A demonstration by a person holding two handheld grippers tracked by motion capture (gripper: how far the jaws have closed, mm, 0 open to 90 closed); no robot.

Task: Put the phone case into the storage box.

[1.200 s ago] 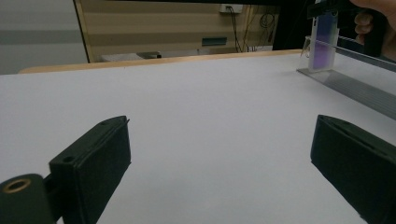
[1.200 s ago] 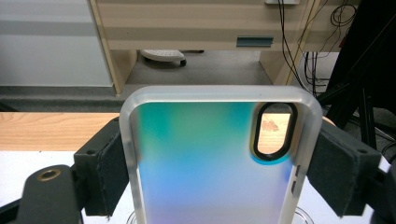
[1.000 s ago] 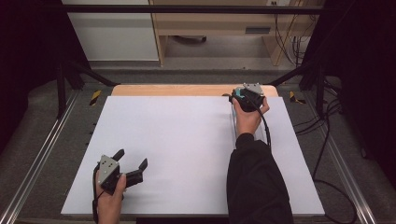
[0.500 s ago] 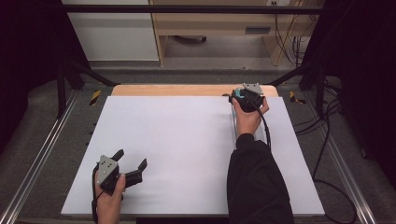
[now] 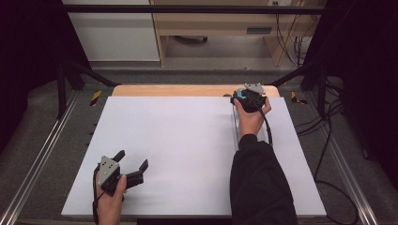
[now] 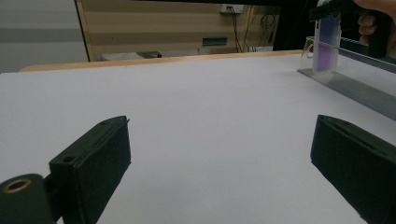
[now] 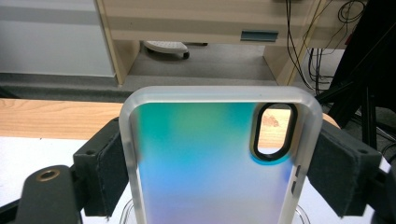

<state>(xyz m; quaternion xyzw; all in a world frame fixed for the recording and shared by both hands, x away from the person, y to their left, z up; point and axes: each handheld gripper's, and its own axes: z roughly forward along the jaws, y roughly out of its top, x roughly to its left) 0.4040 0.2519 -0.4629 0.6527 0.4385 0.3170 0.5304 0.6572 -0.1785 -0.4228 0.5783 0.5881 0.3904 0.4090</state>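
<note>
A translucent phone case (image 7: 210,163) with a blue-green sheen and a black-rimmed camera hole stands upright between the jaws of my right gripper (image 7: 219,168), which is shut on its two long sides. In the high view that gripper (image 5: 248,97) is at the far right of the white table (image 5: 178,140), over a clear and metal stand (image 5: 234,126). From the left gripper view the phone case (image 6: 327,46) looks purple, standing on the stand (image 6: 355,88). My left gripper (image 5: 131,166) rests near the front left edge, open with nothing between its jaws.
A wooden strip (image 5: 187,90) runs along the table's far edge. Beyond it are a beige cabinet (image 5: 220,18) and cables (image 5: 291,28). Metal rails (image 5: 37,164) border both sides of the table.
</note>
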